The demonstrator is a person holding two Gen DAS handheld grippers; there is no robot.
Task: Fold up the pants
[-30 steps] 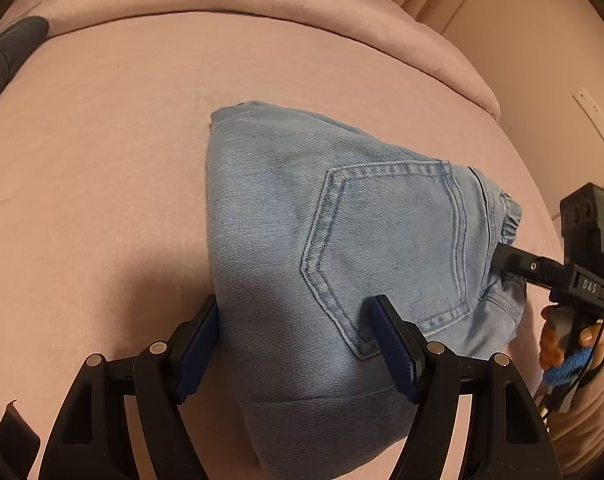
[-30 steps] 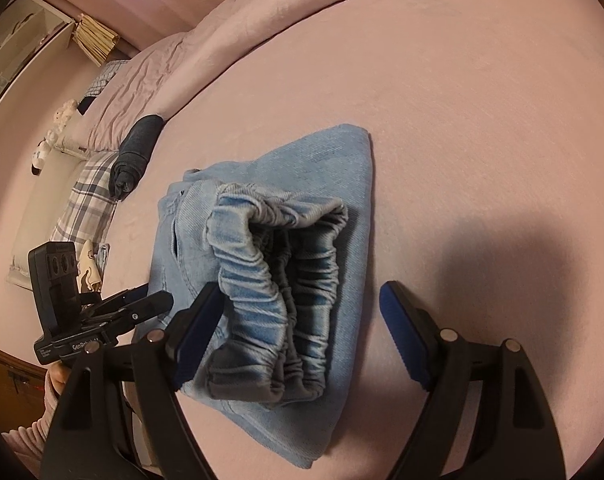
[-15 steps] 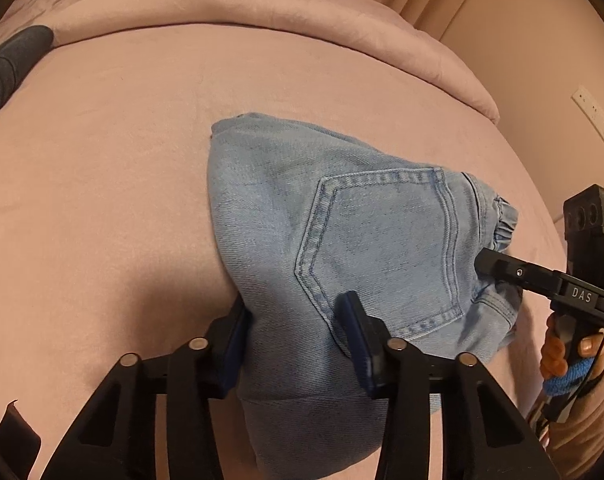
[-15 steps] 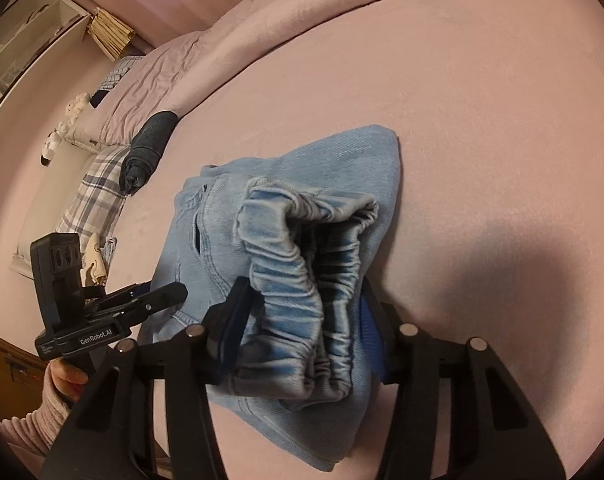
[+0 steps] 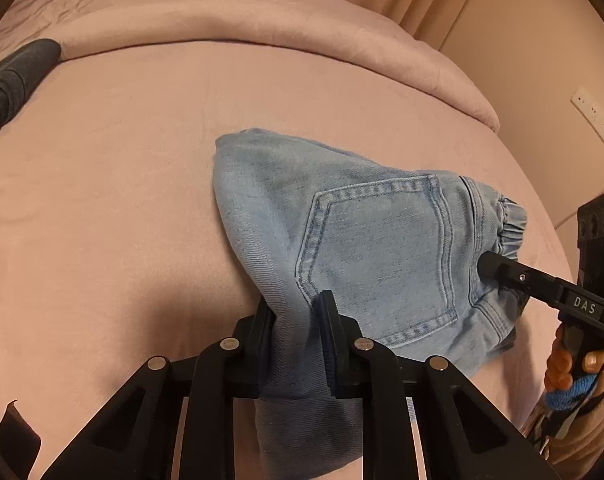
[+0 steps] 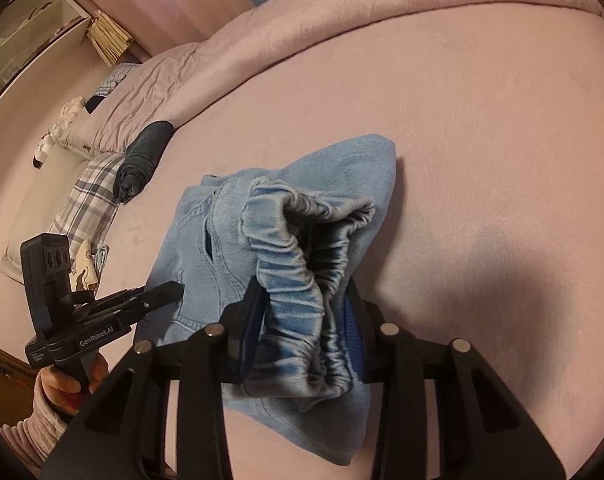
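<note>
Folded light-blue denim pants [image 5: 382,240] lie on a pink bedcover [image 5: 102,220], back pocket up. My left gripper [image 5: 294,304] is shut on the near folded edge of the denim, which bunches between its pads. In the right wrist view the pants [image 6: 342,176] show their gathered elastic waistband. My right gripper [image 6: 302,300] has that waistband filling the space between its pads, and its jaws are still closing on it. The right gripper [image 5: 498,270] shows at the waistband end in the left wrist view. The left gripper [image 6: 170,292] shows at the far edge in the right wrist view.
A dark rolled garment [image 6: 142,156] lies at the bed's far side next to a plaid cloth [image 6: 86,200]. A rolled pink duvet [image 5: 262,12] runs along the back. A person's hand [image 5: 574,360] holds the right gripper's handle. A wall [image 5: 542,60] stands beyond the bed's right edge.
Both grippers have closed from wide open onto the pants: the left on the folded edge, the right on the waistband. The denim has bunched and risen a little at both ends.
</note>
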